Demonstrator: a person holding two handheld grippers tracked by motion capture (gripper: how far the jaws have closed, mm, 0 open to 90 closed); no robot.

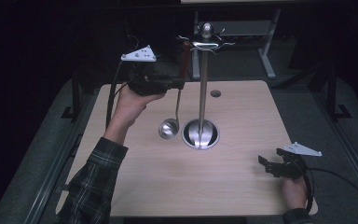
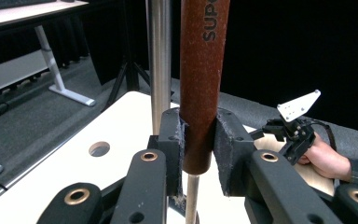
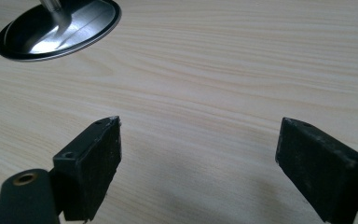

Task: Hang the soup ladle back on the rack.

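The left gripper (image 2: pixel 198 147) is clamped on the lower end of the ladle's reddish-brown handle (image 2: pixel 200 79), which is held upright between the two pads. The ladle (image 1: pixel 169 127) is seen hanging below the grip, its steel bowl low over the table (image 1: pixel 135 186), just left of the stand's round base (image 1: pixel 200 134); whether the bowl touches the wood cannot be told. The handle's top is carried close beside the stand's pole (image 1: pixel 203 79), just under the hooks at the pole's head (image 1: pixel 207 43). The right gripper (image 3: pixel 198 163) is spread wide and empty, held low over the table well to the right of the base.

A miss is judged the main risk: if the handle's end is lifted past a hook without catching it, the ladle may be let go unsupported and dropped beside the base. The pole may also be knocked by the handle, and the stand rocked, since it is steadied by nothing.
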